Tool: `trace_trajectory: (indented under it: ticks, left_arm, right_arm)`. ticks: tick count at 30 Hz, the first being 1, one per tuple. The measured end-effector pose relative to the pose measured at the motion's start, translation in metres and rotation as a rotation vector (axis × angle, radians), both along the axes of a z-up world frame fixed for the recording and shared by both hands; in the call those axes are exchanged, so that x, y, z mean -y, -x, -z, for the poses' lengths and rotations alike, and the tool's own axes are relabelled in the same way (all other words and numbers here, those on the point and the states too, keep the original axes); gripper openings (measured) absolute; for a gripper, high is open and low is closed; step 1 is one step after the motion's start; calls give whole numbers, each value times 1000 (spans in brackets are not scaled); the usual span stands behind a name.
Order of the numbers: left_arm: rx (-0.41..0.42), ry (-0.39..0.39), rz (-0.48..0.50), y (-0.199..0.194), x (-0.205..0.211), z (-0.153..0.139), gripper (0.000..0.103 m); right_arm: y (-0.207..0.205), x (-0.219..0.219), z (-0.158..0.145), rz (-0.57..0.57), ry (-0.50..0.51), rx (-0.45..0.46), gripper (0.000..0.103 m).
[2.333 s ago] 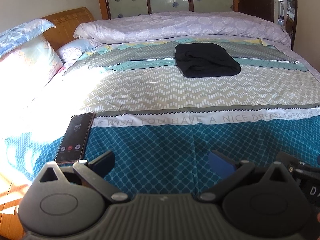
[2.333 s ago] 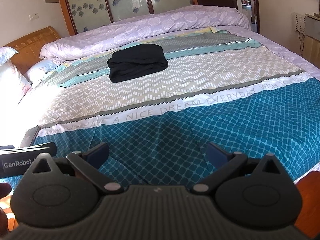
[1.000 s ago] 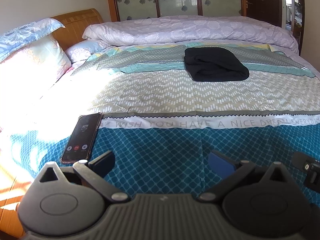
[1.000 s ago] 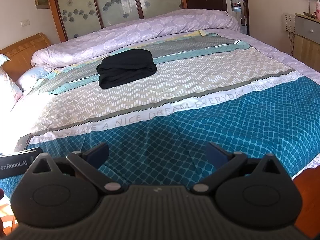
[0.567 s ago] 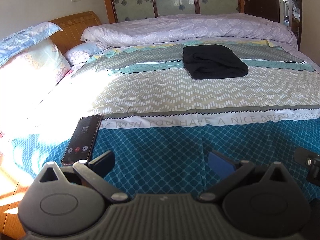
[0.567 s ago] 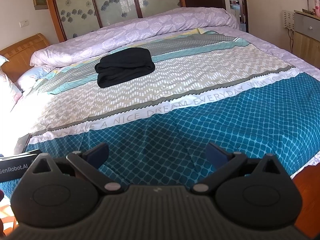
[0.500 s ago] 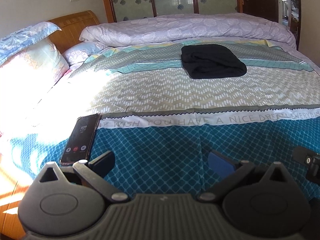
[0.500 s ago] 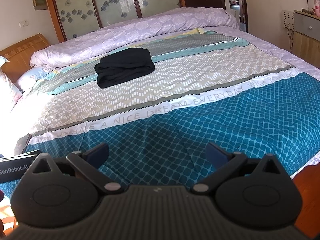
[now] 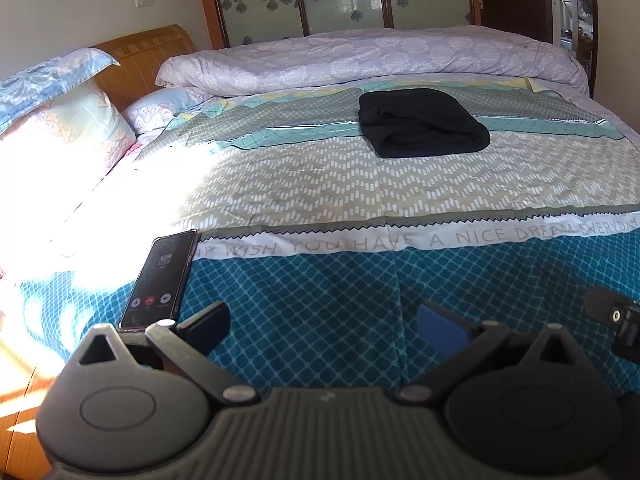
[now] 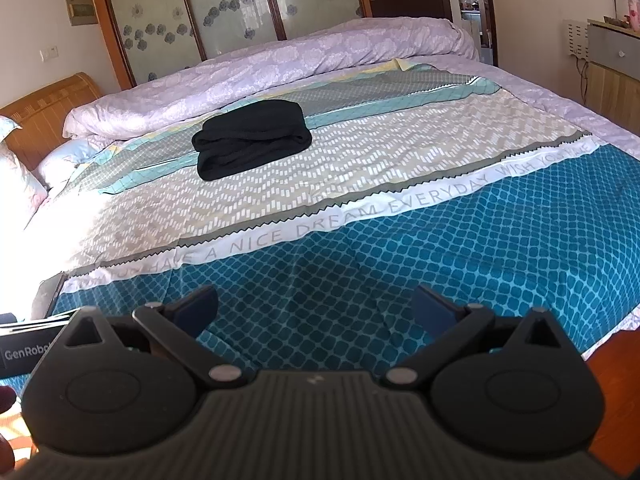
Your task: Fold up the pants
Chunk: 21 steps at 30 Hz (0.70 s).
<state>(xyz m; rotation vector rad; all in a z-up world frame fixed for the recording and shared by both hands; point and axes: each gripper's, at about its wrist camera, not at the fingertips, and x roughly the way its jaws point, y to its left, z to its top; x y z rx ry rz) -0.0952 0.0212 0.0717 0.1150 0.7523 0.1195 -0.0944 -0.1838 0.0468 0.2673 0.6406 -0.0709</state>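
Black pants lie folded in a compact bundle far back on the bed, on the grey and teal stripes; they also show in the right wrist view. My left gripper is open and empty, low over the blue patterned sheet near the bed's front edge. My right gripper is open and empty too, at the same front edge, to the right of the left one. Both are far from the pants.
A phone with its screen lit lies on the sheet just left of my left gripper. Pillows and a wooden headboard stand at the left. A rolled lilac duvet lies along the far side. A cabinet stands at the right.
Both views shift only slightly; the grippers hover near the bed's front edge, open throughout. The pants have not moved.
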Motion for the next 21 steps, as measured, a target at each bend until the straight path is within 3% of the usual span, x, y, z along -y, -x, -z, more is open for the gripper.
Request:
trace_trajectory:
  ticks: [21]
  left_arm:
    - [10, -14, 7, 1, 1, -1, 103]
  right_arm:
    - [2, 0, -4, -8, -9, 21, 103]
